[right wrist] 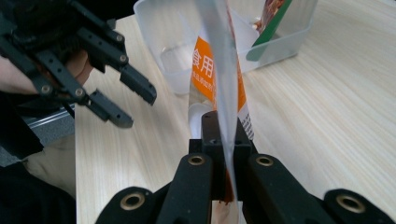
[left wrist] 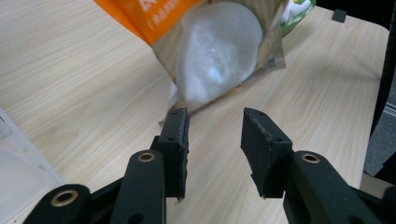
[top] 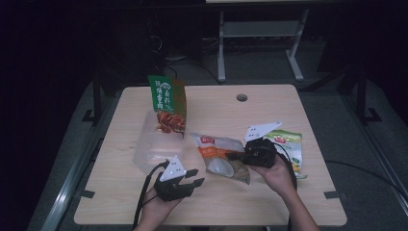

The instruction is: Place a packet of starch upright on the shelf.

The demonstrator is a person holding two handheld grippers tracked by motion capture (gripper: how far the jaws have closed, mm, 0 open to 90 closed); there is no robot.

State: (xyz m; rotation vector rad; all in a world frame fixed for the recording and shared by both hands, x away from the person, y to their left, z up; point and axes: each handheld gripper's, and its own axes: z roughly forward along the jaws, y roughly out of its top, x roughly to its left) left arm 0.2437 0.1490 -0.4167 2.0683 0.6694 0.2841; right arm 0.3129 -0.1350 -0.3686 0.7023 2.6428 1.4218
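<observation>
Your right gripper is clamped on the edge of the orange-and-clear plastic food pouch, just right of the clear plastic tub. Your left gripper, jaws apart and empty, sits just below the tub.

The orange packet carries the white characters "食用" on its orange panel, seen in the right gripper view. The green bag bears large yellow Chinese characters, too small to read surely. The green-and-white packet shows a red logo, illegible.
</observation>
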